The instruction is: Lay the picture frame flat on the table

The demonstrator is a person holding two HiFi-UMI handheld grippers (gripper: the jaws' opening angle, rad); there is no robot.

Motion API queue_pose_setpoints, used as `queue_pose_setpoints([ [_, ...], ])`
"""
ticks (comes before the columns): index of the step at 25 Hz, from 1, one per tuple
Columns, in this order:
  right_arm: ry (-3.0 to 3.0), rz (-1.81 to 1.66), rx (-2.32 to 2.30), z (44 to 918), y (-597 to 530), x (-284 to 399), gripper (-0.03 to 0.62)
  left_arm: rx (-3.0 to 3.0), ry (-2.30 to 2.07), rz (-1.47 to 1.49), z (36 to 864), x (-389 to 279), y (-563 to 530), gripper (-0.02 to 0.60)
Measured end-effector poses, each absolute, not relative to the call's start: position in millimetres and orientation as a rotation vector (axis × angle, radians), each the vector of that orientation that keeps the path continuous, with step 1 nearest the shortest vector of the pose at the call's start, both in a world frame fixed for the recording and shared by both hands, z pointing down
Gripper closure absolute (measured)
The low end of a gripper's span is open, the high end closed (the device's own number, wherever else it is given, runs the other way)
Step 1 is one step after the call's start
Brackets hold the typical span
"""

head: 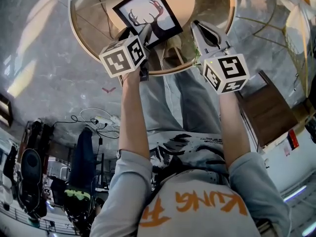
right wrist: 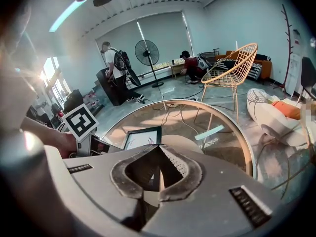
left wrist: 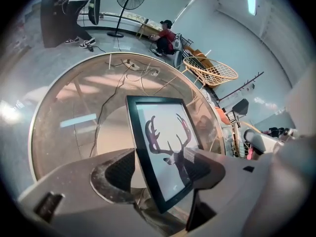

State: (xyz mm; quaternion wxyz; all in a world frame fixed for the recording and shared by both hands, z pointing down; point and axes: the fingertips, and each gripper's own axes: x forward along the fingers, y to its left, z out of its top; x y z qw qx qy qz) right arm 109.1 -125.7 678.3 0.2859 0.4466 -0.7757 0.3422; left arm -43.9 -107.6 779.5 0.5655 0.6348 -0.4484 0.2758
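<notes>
A black picture frame (head: 148, 14) with a deer-antler print appears to lie flat on the round glass table (head: 79, 31). My left gripper (head: 142, 35) is at the frame's near corner. In the left gripper view the frame (left wrist: 165, 137) runs between the wide jaws of the left gripper (left wrist: 165, 157), and neither pad presses on it. My right gripper (head: 200, 29) hovers over the table's near right edge, away from the frame. Seen from the right gripper (right wrist: 159, 148), its jaw tips meet with nothing between them, and the frame (right wrist: 142, 138) lies beyond to the left.
The table's gold rim (left wrist: 44, 112) rings the glass top, with a round base showing beneath it. A gold wire chair (right wrist: 229, 65) and a standing fan (right wrist: 147, 53) stand beyond the table, with people near the far wall. Cables (head: 94, 117) trail on the floor; a brown wooden piece (head: 266, 107) sits at right.
</notes>
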Motion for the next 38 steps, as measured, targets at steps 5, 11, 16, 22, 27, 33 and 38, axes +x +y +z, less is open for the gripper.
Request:
queue_pose_setpoints([
  [5, -2.090, 0.932, 1.205, 675.9, -124.3, 104.6, 0.596, 1.487, -1.082, 0.575, 767.2, -54.1, -102.0, 0.301],
  [11, -2.126, 0.915, 1.176, 664.7, -126.8, 91.1, 0.596, 1.597, -1.144, 0.378, 722.8, -54.3, -106.4, 0.554],
  [16, -2.180, 0.891, 1.154, 640.7, -127.8, 81.4, 0.597, 1.714, -1.166, 0.244, 670.5, -47.1, -113.8, 0.561],
  [22, -2.254, 0.867, 1.123, 585.9, -120.5, 74.9, 0.597, 1.858, -1.212, 0.082, 583.9, -41.8, -123.9, 0.561],
  [27, -2.261, 0.836, 1.172, 545.8, -120.1, 84.7, 0.599, 1.974, -1.348, 0.200, 526.7, -42.3, -127.1, 0.561],
  [33, -2.289, 0.693, 1.281, 476.3, -133.5, 87.8, 0.597, 1.985, -1.663, 0.346, 463.1, -68.6, -133.3, 0.561],
  [38, -2.367, 0.656, 1.375, 409.4, -143.5, 87.1, 0.597, 2.024, -1.769, 0.315, 398.7, -73.1, -136.5, 0.561],
])
